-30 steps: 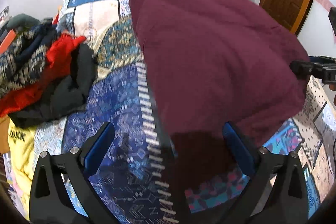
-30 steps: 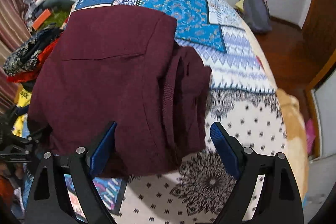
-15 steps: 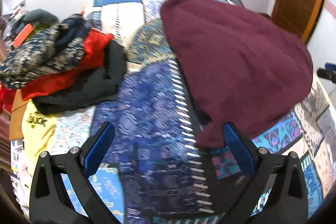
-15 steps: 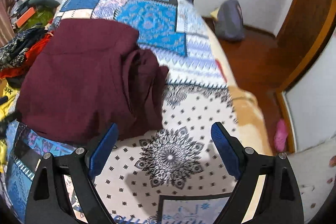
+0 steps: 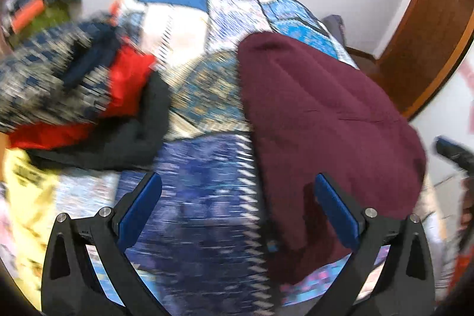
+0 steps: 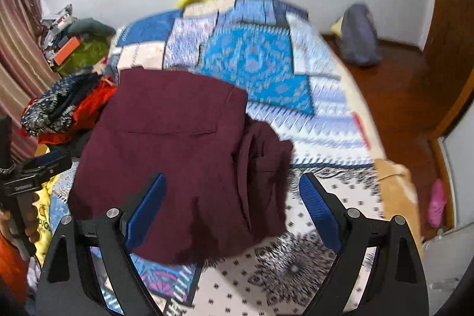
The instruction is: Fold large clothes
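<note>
We held both hand-held grippers, left (image 5: 235, 203) & right (image 6: 232, 202), wide open w/ nothing in them, over the folded dark red top (image 6: 177, 156) lying on the bed (image 6: 326, 114).

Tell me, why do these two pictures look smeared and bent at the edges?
Left wrist view: heavy motion blur streaks the clothes pile and the patterned bedspread; the maroon garment is less smeared. Right wrist view: milder blur, mostly on the bedspread. Both views: fisheye lenses curve the walls and darken the corners.
</note>
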Demonstrator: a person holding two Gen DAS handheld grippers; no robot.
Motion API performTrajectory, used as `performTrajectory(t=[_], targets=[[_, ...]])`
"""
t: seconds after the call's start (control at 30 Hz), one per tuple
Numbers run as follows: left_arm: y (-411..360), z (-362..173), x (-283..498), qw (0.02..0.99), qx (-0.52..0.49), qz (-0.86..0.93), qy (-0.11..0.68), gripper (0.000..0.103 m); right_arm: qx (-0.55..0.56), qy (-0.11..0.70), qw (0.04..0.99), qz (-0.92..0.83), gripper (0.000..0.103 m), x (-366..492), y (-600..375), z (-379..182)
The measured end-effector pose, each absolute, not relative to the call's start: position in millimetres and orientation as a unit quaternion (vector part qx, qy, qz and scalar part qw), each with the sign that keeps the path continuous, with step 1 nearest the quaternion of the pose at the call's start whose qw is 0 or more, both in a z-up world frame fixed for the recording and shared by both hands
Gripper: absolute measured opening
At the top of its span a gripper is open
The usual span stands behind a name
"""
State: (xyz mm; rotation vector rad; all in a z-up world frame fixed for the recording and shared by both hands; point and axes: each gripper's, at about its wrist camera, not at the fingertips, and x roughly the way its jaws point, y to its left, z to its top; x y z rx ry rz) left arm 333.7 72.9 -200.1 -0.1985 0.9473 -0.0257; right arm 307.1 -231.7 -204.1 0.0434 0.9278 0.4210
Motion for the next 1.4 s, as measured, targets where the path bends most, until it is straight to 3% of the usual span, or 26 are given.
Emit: performTrajectory(t=[0.23,0.37,0.63,0.87,0.93,1.03,1.1,1.17,1.4], targets=[[63.9,-225.1,368.9,0.843,-0.186,-0.102,0.495,0.103,0.119,0.533,0.808,0.224,0.089,350.3,-254.6,-259.3],[68.1,-241.5,388.3,0.812,-0.242,-0.133,0.514,0.103,0.149,0.548,0.786,0.243,0.102,362.1,-260.2,-279.0],[63.3,-274.3,416.5,0.758,-0.311,-0.187,0.541,0.103,0.230,0.575,0.723,0.305,0.103,386.8,-256.5,-309.9],[50.8,-279.3,433.2,0.754,-0.312,-0.199,0.543,0.103,0.234,0.578,0.719,0.309,0.103,389.3,-253.5,-307.3],[50.1,-279.6,433.6,0.753,-0.317,-0.197,0.543,0.095,0.234,0.576,0.722,0.304,0.101,385.9,-253.4,-304.4],[50.3,-275.5,426.2,0.761,-0.310,-0.191,0.537,0.085,0.230,0.568,0.730,0.303,0.084,379.8,-252.3,-294.0],[55.2,-272.2,420.5,0.767,-0.301,-0.195,0.532,0.080,0.223,0.561,0.736,0.306,0.066,377.0,-251.4,-286.0],[55.5,-268.1,415.5,0.768,-0.299,-0.198,0.530,0.075,0.223,0.557,0.739,0.307,0.056,373.9,-251.0,-280.1],[52.1,-219.3,392.2,0.799,-0.259,-0.209,0.500,0.055,0.200,0.531,0.766,0.304,0.035,355.6,-235.1,-243.6]])
